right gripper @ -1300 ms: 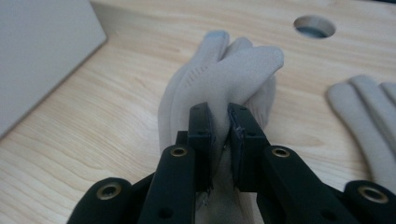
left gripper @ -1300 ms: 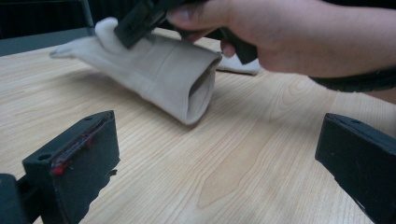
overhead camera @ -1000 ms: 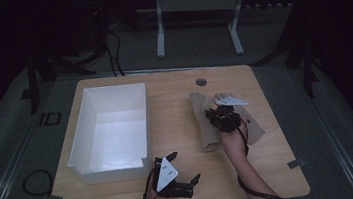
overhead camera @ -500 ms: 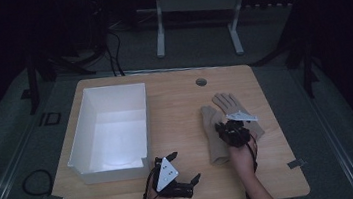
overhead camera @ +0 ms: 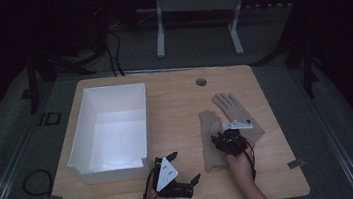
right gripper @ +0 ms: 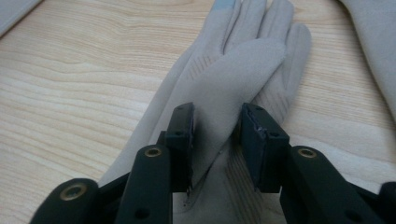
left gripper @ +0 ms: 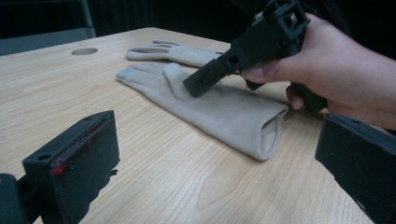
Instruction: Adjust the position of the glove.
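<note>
I am setting the near glove [overhead camera: 213,140] flat on the table [overhead camera: 175,104] beside its partner [overhead camera: 233,110]; right gripper [right gripper: 215,135] jaws have just been opening, straddling its thumb unclamped. Left gripper [overhead camera: 173,173] is idling released. Next I am lifting clear.

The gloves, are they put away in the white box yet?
Not yet. Both beige gloves lie flat on the table, the near glove beside the far glove. The right tool, jaws just opening, straddles the near glove's thumb. The white box looks empty, so both may still need moving.
</note>
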{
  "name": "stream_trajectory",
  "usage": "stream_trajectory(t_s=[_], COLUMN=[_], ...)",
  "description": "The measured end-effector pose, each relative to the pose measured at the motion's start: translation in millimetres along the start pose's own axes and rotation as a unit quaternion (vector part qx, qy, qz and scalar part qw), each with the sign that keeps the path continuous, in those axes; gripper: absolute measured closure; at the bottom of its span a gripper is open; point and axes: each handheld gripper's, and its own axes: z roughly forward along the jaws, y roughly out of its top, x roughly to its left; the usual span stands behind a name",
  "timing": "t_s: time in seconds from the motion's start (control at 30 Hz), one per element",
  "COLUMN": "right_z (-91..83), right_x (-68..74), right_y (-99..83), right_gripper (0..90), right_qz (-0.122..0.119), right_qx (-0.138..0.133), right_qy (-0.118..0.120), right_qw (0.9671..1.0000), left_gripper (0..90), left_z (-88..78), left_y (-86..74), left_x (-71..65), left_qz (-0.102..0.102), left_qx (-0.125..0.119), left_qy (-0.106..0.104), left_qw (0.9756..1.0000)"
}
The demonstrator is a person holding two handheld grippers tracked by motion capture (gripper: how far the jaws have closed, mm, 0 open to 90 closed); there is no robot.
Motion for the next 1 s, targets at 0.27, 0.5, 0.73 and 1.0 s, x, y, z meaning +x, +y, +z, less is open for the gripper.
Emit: stream_trajectory(t_s=[0.27, 0.5, 0.73, 1.0], right_z=[-10.4, -23.6, -35.8, -35.3], right_x=[2.6, -11.9, -47.8, -89.9], right_y=[5.9, 25.0, 39.4, 47.3], right_gripper=[58.9, 58.6, 57.8, 56.6], right_qz=[-0.029, -0.071, -0.078, -0.084], right_qx=[-0.023, -0.061, -0.077, -0.069], right_qy=[0.002, 0.022, -0.001, -0.025], right_qw=[0.9993, 0.9954, 0.9939, 0.9938], left_gripper=[0.1, 0.1, 0.0, 0.1], left_z=[-0.1, -0.3, -0.2, -0.1], left_y=[-0.1, -0.1, -0.1, -0.1], left_x=[0.2, 1.2, 1.2, 0.9], left_qz=[-0.001, -0.004, -0.003, -0.003], left_qx=[-0.001, -0.001, -0.001, -0.001], left_qy=[-0.001, -0.002, -0.001, 0.000], left_qw=[1.0000, 1.0000, 1.0000, 1.0000])
